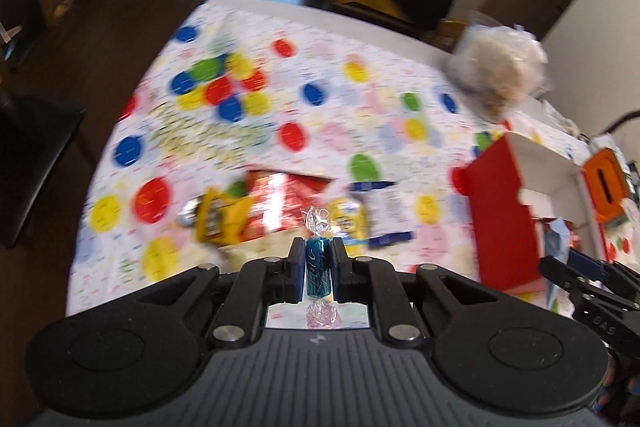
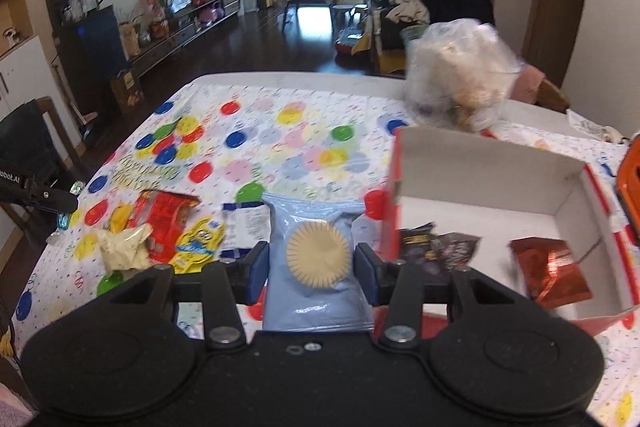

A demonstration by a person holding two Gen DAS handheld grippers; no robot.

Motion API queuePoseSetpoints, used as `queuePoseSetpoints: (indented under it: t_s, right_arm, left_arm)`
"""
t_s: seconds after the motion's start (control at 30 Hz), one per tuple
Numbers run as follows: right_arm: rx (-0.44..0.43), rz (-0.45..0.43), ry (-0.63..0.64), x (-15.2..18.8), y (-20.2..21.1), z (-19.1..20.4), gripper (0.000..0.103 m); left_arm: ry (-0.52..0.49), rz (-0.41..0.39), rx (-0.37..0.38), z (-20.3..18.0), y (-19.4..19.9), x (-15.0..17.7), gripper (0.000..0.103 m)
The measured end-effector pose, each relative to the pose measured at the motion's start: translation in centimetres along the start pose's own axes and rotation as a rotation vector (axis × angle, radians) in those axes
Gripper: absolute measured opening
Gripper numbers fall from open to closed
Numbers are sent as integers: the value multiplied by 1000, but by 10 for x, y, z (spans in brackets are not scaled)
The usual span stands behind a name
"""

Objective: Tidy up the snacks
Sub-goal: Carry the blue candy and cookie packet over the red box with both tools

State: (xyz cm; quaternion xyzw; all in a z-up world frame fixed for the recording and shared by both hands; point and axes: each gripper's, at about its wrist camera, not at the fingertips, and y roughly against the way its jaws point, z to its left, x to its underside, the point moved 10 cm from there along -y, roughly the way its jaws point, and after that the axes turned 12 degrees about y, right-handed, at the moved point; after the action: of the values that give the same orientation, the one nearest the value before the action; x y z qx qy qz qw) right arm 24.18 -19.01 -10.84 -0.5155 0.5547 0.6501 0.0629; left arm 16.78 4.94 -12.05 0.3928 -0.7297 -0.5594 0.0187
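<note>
My left gripper (image 1: 319, 247) is shut on a blue wrapped candy (image 1: 318, 267) with clear twisted ends, held above the table. My right gripper (image 2: 312, 259) is shut on a light blue packet (image 2: 316, 267) that shows a round beige cookie. To its right stands an open red box (image 2: 576, 183) with a white inside; a dark snack packet (image 2: 440, 249) and a copper foil packet (image 2: 552, 273) lie in it. Loose snacks lie on the spotted tablecloth (image 2: 256, 147): a red packet (image 2: 164, 219), a yellow packet (image 2: 200, 243) and a cream wrapper (image 2: 122, 247). The left gripper (image 2: 70, 205) shows at that view's left edge.
A clear bag of pale snacks (image 2: 460, 79) stands at the table's far right, behind the box. An orange object (image 2: 630, 187) sits right of the box. A dark chair (image 2: 28, 147) stands at the table's left. Beyond the far edge lies dark floor with furniture.
</note>
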Motion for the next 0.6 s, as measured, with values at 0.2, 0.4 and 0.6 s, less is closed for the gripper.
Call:
queuePoseSetpoints:
  t_s: [0.2,0.4,0.6]
  right_arm:
    - [38,3,-35,8,6,-46,45]
    - [77,16,-72,16,6,-102,45]
    - [86,43,-91,21,-9,-148,45]
  left_arm:
    - [-95,7,45,-67,-6,4,13]
    - [-183,27,88,-137,-18,10,13]
    - [-275,68,102,-203,-44,29,13]
